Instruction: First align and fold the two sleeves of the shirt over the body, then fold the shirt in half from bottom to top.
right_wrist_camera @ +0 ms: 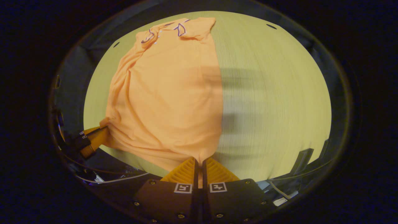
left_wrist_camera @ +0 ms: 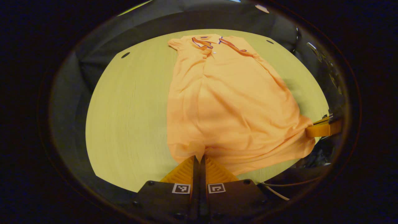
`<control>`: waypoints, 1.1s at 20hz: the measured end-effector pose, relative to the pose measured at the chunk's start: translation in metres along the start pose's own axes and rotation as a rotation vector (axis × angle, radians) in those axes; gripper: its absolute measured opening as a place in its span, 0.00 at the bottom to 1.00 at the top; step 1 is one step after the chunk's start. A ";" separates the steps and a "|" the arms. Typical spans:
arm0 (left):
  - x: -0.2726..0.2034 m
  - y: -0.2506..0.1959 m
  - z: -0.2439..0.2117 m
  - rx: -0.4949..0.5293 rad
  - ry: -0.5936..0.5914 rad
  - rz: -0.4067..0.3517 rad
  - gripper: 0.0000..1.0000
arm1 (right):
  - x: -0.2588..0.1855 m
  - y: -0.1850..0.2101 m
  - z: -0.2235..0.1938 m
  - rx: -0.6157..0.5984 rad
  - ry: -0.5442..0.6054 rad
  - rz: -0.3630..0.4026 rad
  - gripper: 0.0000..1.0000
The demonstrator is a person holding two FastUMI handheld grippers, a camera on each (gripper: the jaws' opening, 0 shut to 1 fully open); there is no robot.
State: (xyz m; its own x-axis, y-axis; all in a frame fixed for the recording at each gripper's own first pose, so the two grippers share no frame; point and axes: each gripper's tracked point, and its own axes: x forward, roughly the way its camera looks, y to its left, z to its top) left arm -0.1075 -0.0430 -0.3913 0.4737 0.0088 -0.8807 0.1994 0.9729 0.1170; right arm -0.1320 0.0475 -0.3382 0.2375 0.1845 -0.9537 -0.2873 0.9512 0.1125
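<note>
We see the orange shirt [left_wrist_camera: 227, 102] lying flat along the middle of the worktop [left_wrist_camera: 124, 124], collar at the far edge, hem at the near edge. Our left gripper [left_wrist_camera: 199, 158] is clamped on one hem corner, and our right gripper [right_wrist_camera: 199, 161] pinches the other; both corners are bunched between the fingers.

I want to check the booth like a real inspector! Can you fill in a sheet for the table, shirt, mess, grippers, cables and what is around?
Surface: pale wooden table, bare beside the shirt.
Job's things: orange shirt lying flat, collar far, sleeves folded in.
Clutter: nothing seen.
Grippers: left gripper and right gripper each pinch a bottom corner of the hem.
Cables: thin cables below the table's near edge.
Surroundings: dark booth wall.
</note>
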 end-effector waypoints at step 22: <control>0.024 0.048 0.296 -0.022 -0.284 0.041 0.06 | -0.054 0.006 0.296 0.080 -0.302 0.051 0.06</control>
State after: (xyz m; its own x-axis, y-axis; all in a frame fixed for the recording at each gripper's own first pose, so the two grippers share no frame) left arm 0.1676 -0.0648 -0.2705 0.7031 -0.0137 -0.7109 0.1575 0.9780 0.1370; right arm 0.1281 0.1161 -0.2039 0.4926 0.2865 -0.8217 -0.2348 0.9530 0.1915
